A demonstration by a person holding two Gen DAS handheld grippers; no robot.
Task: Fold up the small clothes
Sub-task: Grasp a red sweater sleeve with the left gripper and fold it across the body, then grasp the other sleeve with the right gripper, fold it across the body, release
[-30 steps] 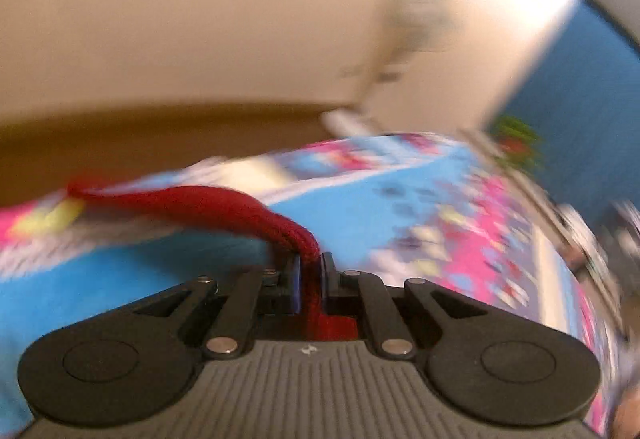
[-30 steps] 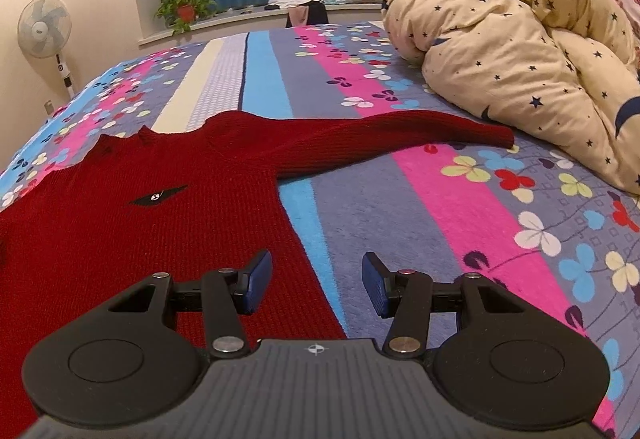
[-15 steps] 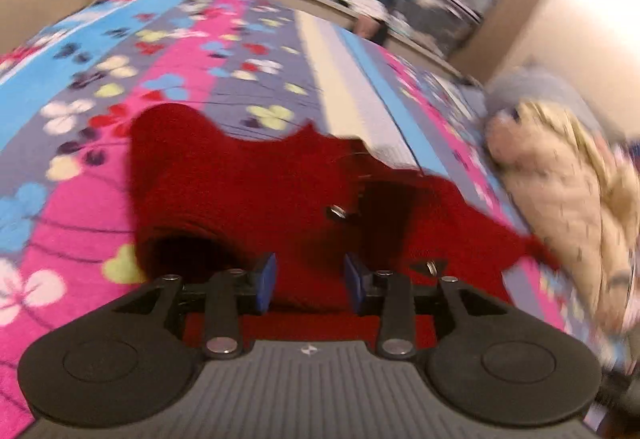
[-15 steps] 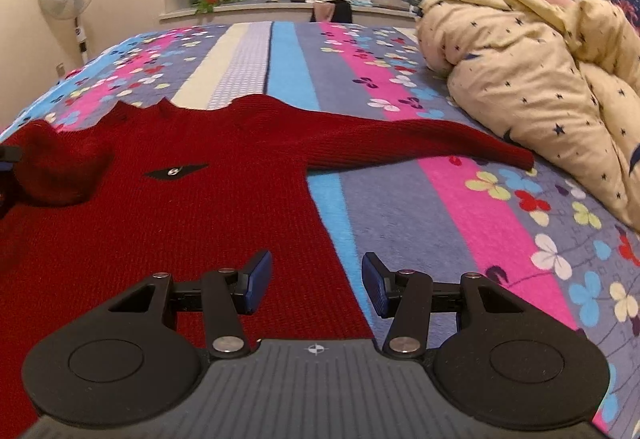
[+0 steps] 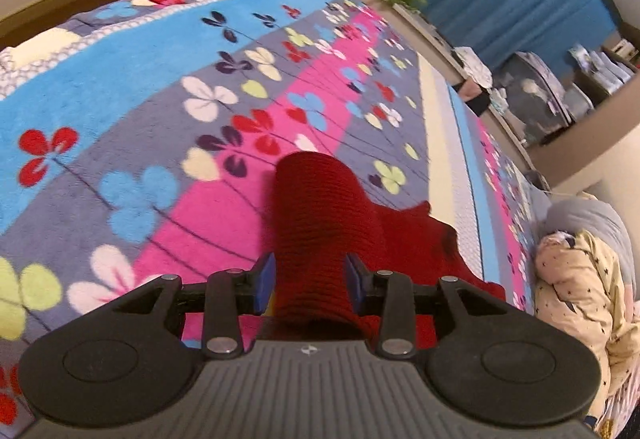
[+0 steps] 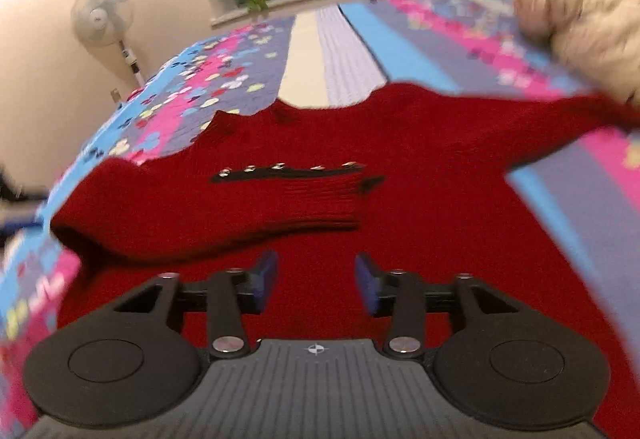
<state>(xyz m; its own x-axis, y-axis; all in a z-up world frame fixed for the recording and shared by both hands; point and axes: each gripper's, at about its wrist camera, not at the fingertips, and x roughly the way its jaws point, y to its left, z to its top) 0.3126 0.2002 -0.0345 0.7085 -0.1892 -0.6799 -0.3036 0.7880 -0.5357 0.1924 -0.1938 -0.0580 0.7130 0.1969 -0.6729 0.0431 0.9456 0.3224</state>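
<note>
Between my left tool's [image 5: 309, 283] parted fingers lies the sweater's [image 5: 320, 223] red sleeve — a second ago I had it pinched, now it is let go. Ahead of my open, empty right tool [image 6: 316, 279], that sleeve [image 6: 224, 211] lies folded across the chest on the bed [image 6: 332, 51] — the other sleeve [image 6: 560, 119] comes next, I judge.

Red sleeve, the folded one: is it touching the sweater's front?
Touching. The right wrist view shows the folded sleeve lying flat across the sweater's front.
</note>
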